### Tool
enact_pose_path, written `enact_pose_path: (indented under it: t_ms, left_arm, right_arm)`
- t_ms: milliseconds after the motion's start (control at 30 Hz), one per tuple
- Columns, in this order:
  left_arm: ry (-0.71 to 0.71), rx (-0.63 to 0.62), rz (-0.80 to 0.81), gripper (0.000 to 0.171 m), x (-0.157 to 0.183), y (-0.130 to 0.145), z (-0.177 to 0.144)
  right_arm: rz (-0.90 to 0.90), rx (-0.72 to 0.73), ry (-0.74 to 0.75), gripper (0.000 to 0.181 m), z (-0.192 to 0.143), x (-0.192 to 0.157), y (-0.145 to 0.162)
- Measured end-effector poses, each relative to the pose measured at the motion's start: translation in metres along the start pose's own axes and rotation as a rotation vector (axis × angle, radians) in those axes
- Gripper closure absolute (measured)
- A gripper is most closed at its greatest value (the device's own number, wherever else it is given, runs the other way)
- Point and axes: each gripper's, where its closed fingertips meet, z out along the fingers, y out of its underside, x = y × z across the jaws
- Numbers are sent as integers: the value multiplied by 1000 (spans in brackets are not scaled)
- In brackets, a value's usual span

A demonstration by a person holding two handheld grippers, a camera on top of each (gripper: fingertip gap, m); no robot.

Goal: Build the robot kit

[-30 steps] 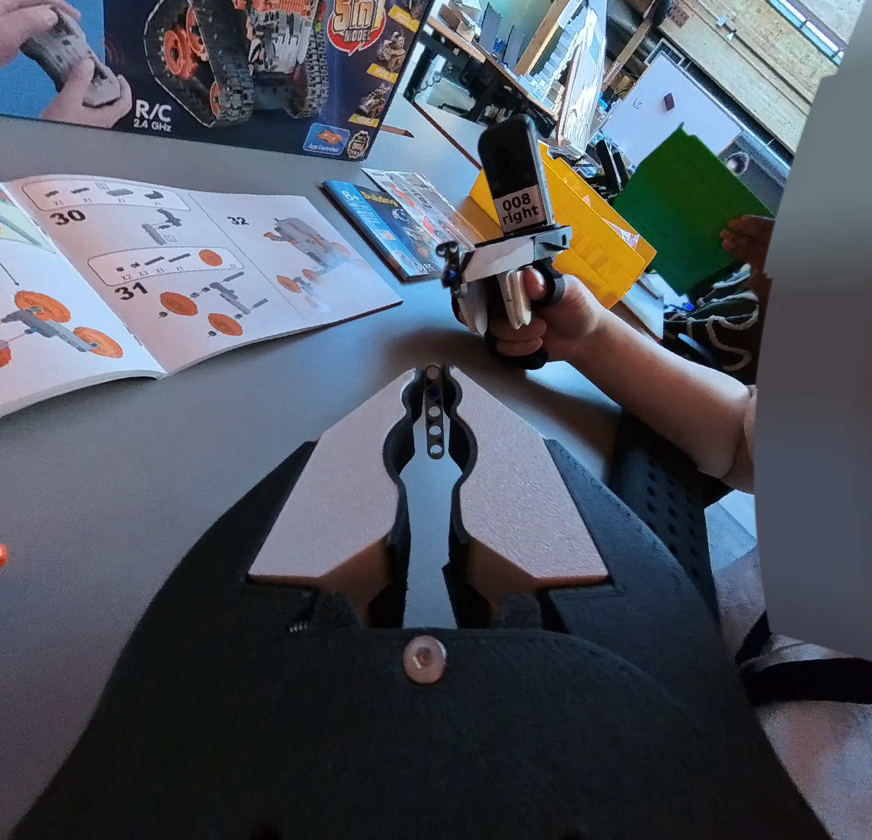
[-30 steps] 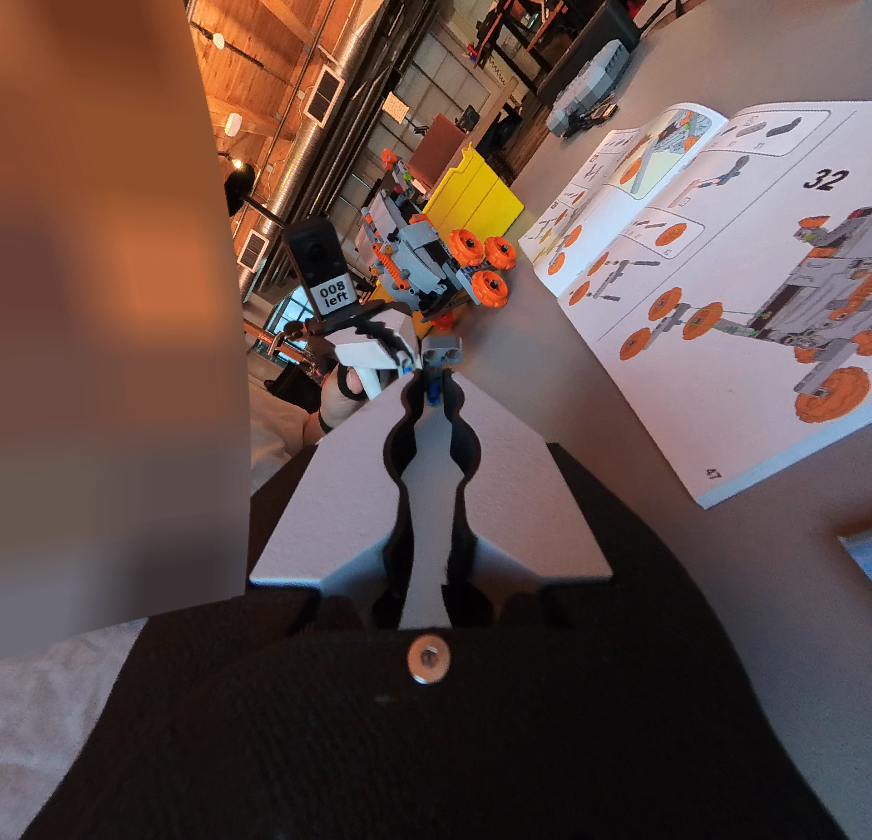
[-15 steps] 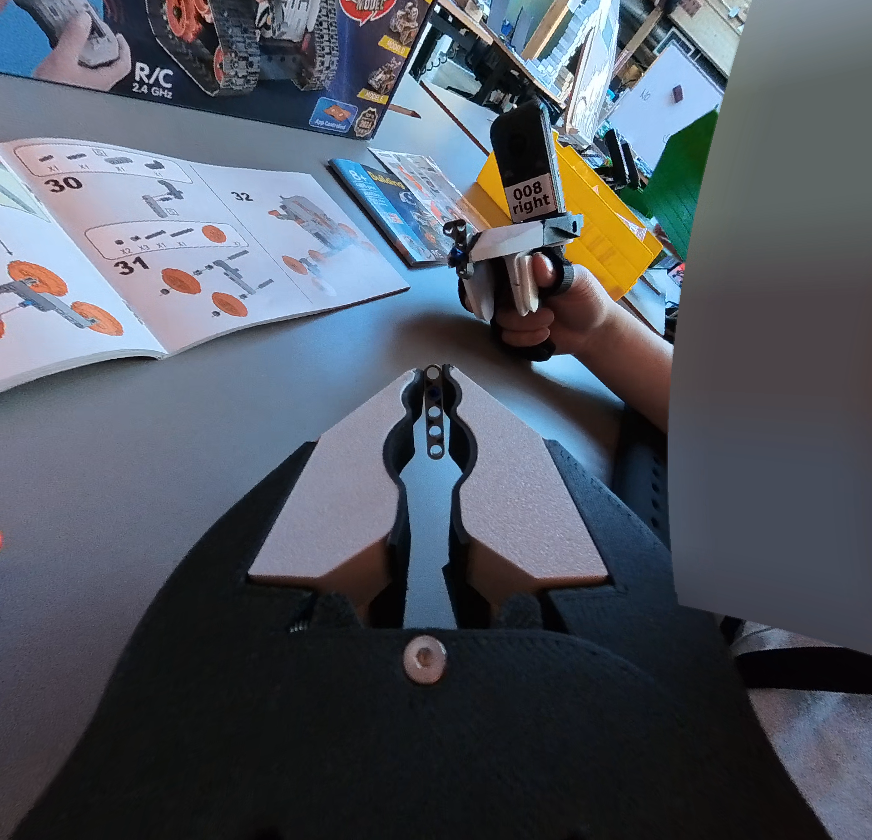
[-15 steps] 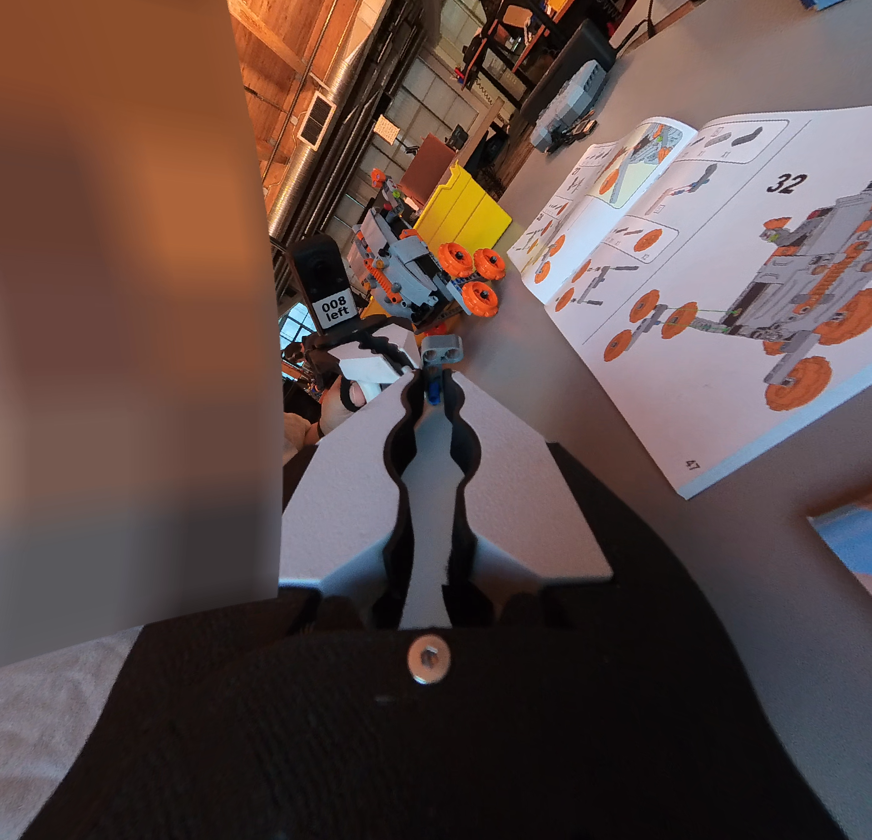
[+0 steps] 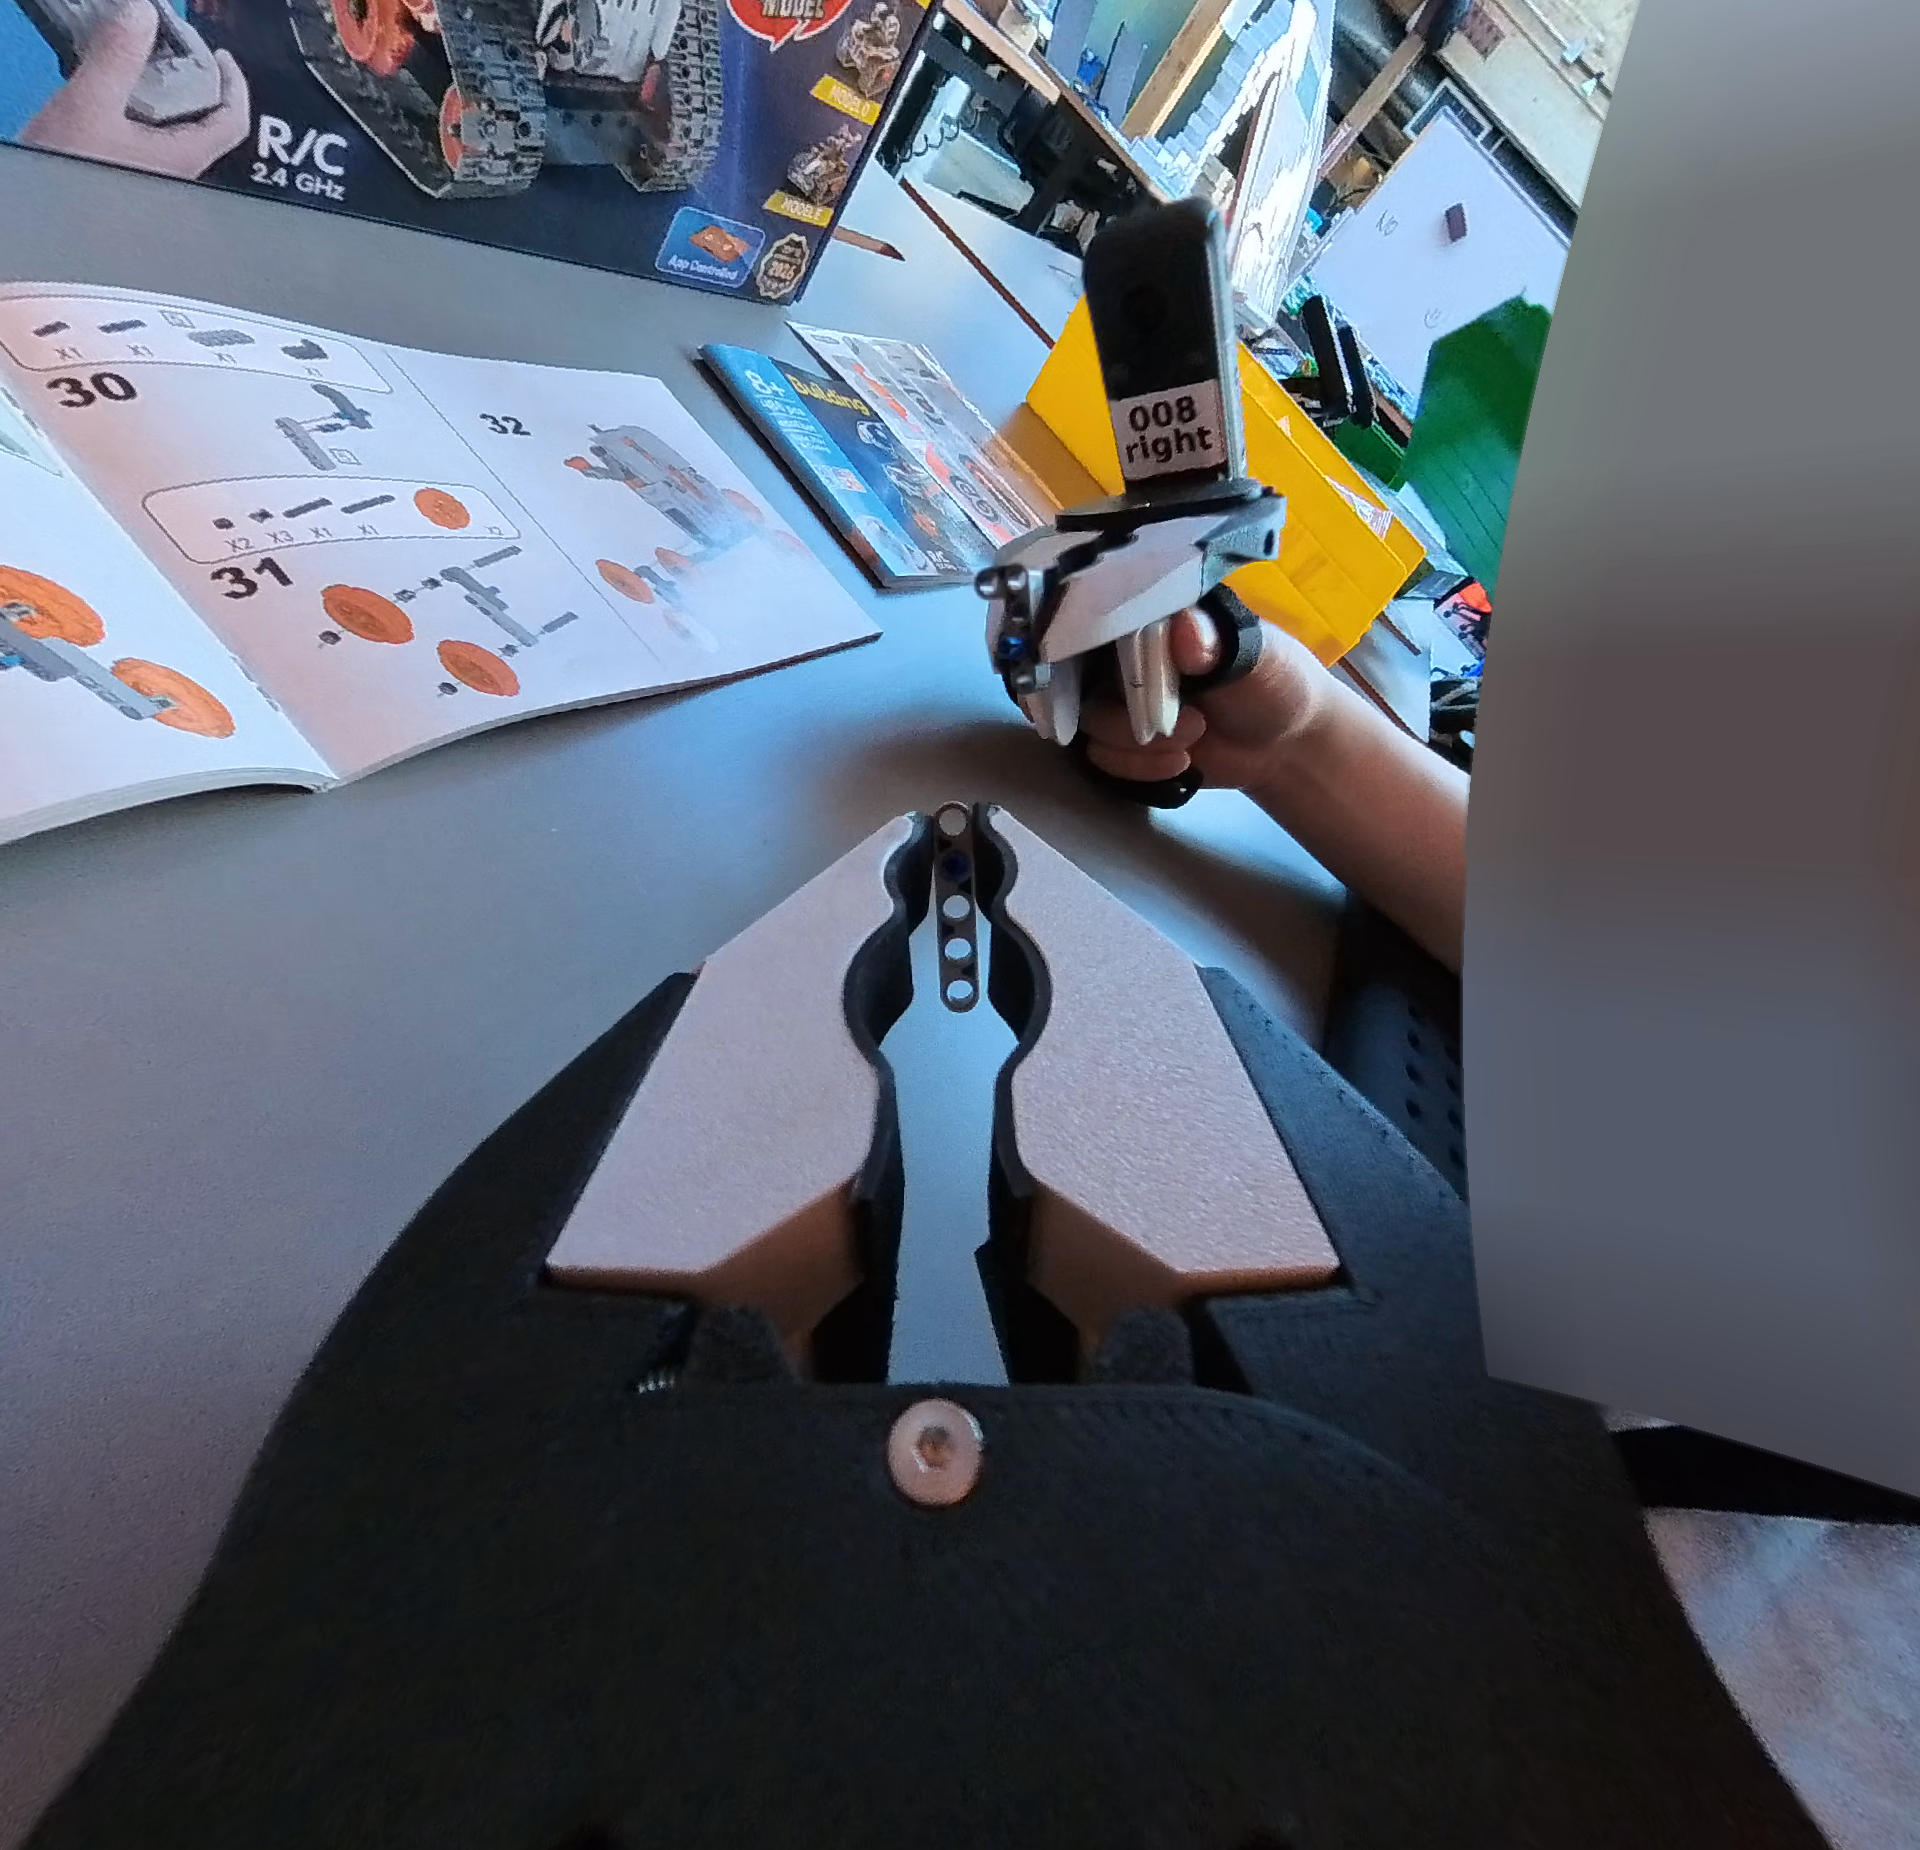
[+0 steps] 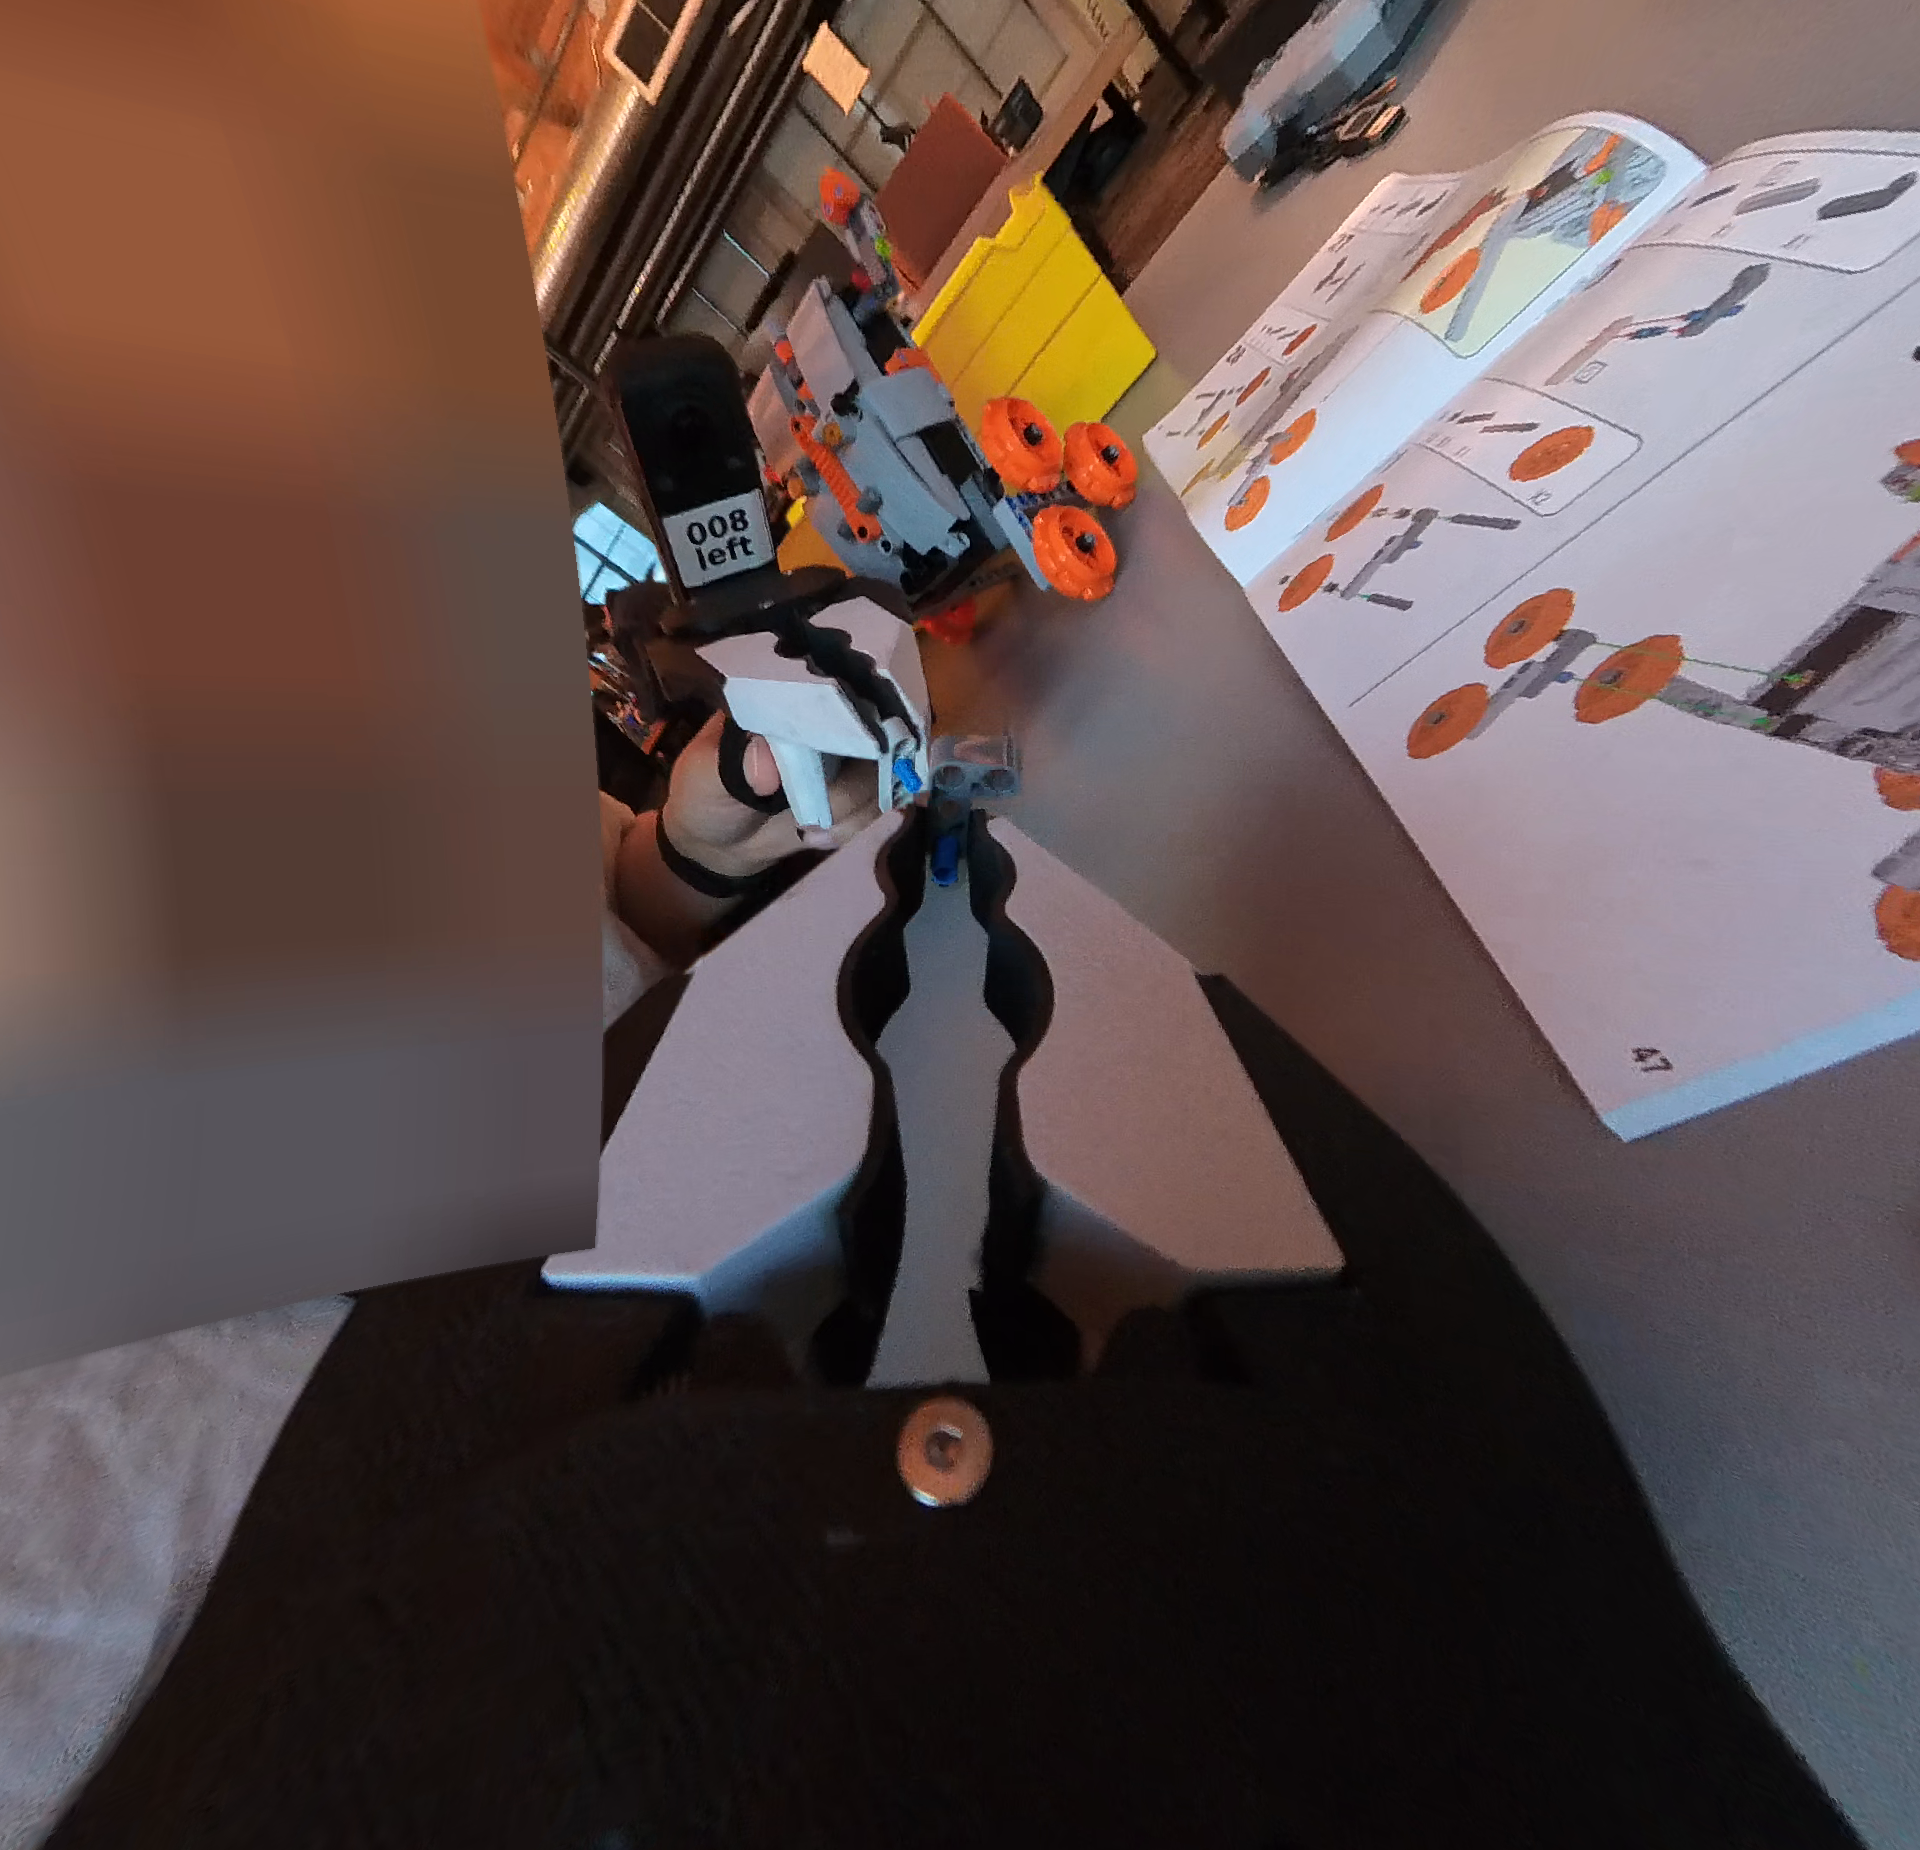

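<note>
My left gripper (image 5: pixel 954 821) is shut on a thin grey beam with holes (image 5: pixel 957 933) that carries a blue pin, held edge-on just above the grey table (image 5: pixel 364 969). My right gripper (image 6: pixel 951 826) is shut on a small grey connector piece (image 6: pixel 975 764) with a blue pin (image 6: pixel 943 855). The two grippers face each other, tips close. The right gripper also shows in the left wrist view (image 5: pixel 1023 647), held by a hand. The left gripper shows in the right wrist view (image 6: pixel 899 761), its tip almost at the connector.
An open instruction booklet (image 5: pixel 416 512) lies on the table, with a toy box (image 5: pixel 499 86) behind it and smaller booklets (image 5: pixel 883 470) beside a yellow bin (image 5: pixel 1309 522). A partly built model with orange wheels (image 6: pixel 935 481) stands by another yellow bin (image 6: pixel 1039 314).
The two grippers have drawn closer together; each looms larger in the other's view. Both stay shut on their pieces.
</note>
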Motion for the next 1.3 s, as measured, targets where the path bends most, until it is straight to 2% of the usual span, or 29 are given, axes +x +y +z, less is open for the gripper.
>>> enact_pose_path:
  t_ms: [33,233,433,600,700,833,933,1067,1300]
  left_arm:
    - [-2,-7,7,167,0,1,1]
    - [35,-7,5,167,8,0,3]
    - [139,43,-127,167,19,-8,2]
    - [197,69,-212,167,23,-11,1]
    - [259,117,-261,167,26,-19,-3]
    - [378,165,-267,167,44,-29,-9]
    - [379,165,-193,167,55,-30,-9]
    - [390,191,-143,167,65,-34,-9]
    - [391,217,-140,167,63,-36,-12]
  right_arm:
    - [-12,-6,-1,174,2,-1,1]
    - [23,-14,-2,174,6,1,1]
    - [78,95,-82,175,16,-11,-10]
    - [30,105,-73,175,27,-20,-3]
    - [59,148,-150,175,30,-35,-6]
    - [9,247,-225,175,26,-66,-19]
    - [-9,236,-231,175,26,-83,-15]
    - [26,213,-255,175,30,-87,-10]
    - [-36,193,-169,175,32,-77,-7]
